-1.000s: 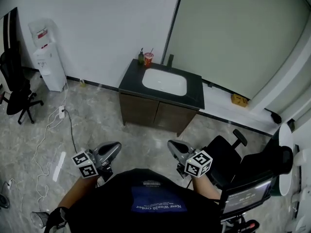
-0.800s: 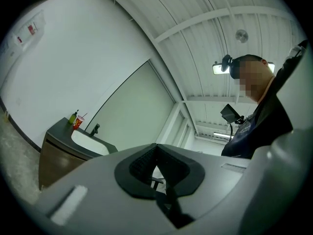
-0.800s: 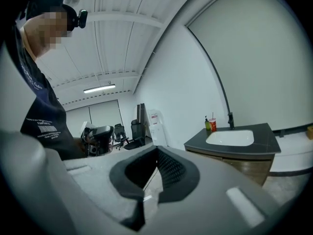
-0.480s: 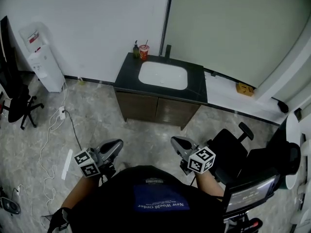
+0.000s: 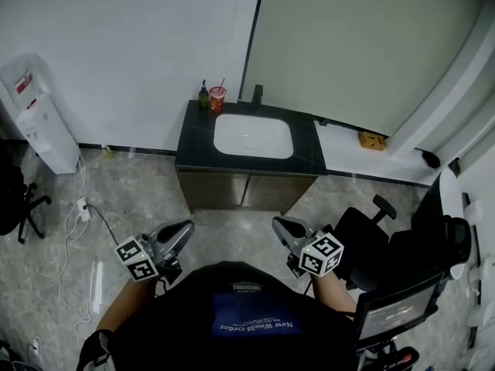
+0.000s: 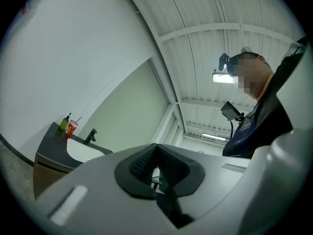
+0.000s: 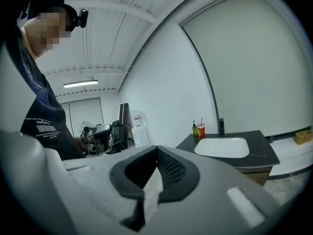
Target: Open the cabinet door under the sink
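Observation:
The sink cabinet (image 5: 232, 192) stands against the far wall, with a dark countertop (image 5: 186, 137) and a white basin (image 5: 253, 136). Its two brown doors look closed. Both grippers are held low in front of my body, well short of the cabinet. The left gripper (image 5: 184, 229) and the right gripper (image 5: 278, 226) point toward it. In the left gripper view the left gripper (image 6: 156, 148) is shut on nothing, with the basin (image 6: 80, 151) far off to the left. The right gripper (image 7: 156, 150) is also shut and empty, with the basin (image 7: 227, 147) to its right.
A green bottle (image 5: 203, 97), a red cup (image 5: 217, 97) and a faucet (image 5: 257, 95) stand on the counter's back edge. A water dispenser (image 5: 35, 122) is at far left, cables (image 5: 77, 215) lie on the floor, and a black office chair (image 5: 363, 234) is close on the right.
The person has walked toward the sink: the cabinet has shifted to the middle of the head view and looks nearer. Both grippers keep their place before the body, still shut.

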